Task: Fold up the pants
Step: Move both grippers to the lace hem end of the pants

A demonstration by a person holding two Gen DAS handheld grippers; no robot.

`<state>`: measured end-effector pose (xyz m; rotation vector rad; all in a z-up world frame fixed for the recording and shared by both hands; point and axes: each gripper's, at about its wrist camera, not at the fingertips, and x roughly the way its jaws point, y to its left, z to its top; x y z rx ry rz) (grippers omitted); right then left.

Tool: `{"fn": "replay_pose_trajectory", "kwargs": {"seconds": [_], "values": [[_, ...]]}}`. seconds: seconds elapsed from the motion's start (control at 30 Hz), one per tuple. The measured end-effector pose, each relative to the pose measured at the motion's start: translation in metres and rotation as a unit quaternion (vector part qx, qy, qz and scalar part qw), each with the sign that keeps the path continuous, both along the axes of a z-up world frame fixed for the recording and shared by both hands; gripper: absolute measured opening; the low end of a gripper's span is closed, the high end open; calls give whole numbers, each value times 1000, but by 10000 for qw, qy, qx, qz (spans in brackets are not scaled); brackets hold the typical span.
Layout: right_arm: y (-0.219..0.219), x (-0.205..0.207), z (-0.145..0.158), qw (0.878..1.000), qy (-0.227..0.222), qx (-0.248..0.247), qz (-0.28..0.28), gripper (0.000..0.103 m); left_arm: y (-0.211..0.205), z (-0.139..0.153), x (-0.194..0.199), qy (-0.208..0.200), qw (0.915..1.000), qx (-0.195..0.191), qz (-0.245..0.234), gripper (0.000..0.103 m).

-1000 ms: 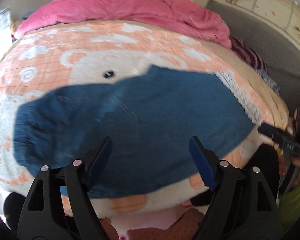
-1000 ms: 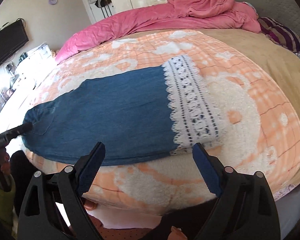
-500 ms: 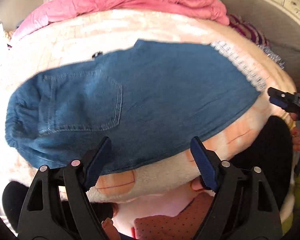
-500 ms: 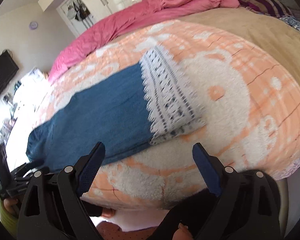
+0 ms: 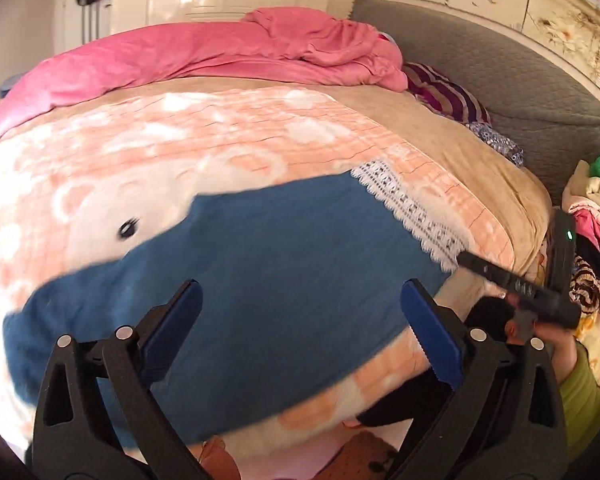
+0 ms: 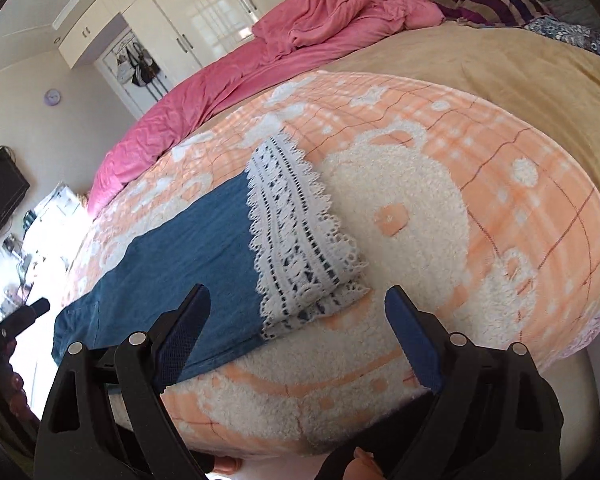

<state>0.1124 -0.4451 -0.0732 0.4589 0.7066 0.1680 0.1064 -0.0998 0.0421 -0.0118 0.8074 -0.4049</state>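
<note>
Both tools gape wide and empty: left tool [image 5: 300, 320] over the pants [image 5: 260, 280], right tool [image 6: 296, 320] before their lace cuff [image 6: 296, 232]. Pinch only one layer (they lie doubled on the bed [image 6: 500, 200]) and your fold will skew.

Both grippers hang above the bed's [image 6: 500, 200] near edge, the left gripper [image 5: 300, 332] and right gripper [image 6: 296, 332] each with fingers spread wide, gripping nothing.

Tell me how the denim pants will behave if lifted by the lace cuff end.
The pants lie flat and limp, so they would probably drape and sag. The lace cuff looks openwork, so it might snag. The fuzzy blanket likely adds drag.
</note>
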Motion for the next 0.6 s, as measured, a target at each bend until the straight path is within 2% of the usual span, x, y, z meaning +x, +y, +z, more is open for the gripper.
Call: {"fn": "replay_pose_trajectory", "kwargs": {"seconds": [0.17,0.23,0.43,0.5,0.6], "values": [[-4,1,-5,9999,-62,77,-120,88,-40,-4,51,244,9994,133,-217,94],[-5,1,-5,9998,-105,53,-161,88,-59,-9,71,337,9985,367,-237,94],[-10,1,-9,9994,-164,240,-191,88,-107,-22,116,377,9950,717,-580,94],[-9,2,-10,9993,-185,271,-177,88,-120,-27,131,384,9943,717,-686,94],[-8,4,-10,9995,-146,267,-128,89,-136,-36,157,607,9928,554,-877,93]]}}
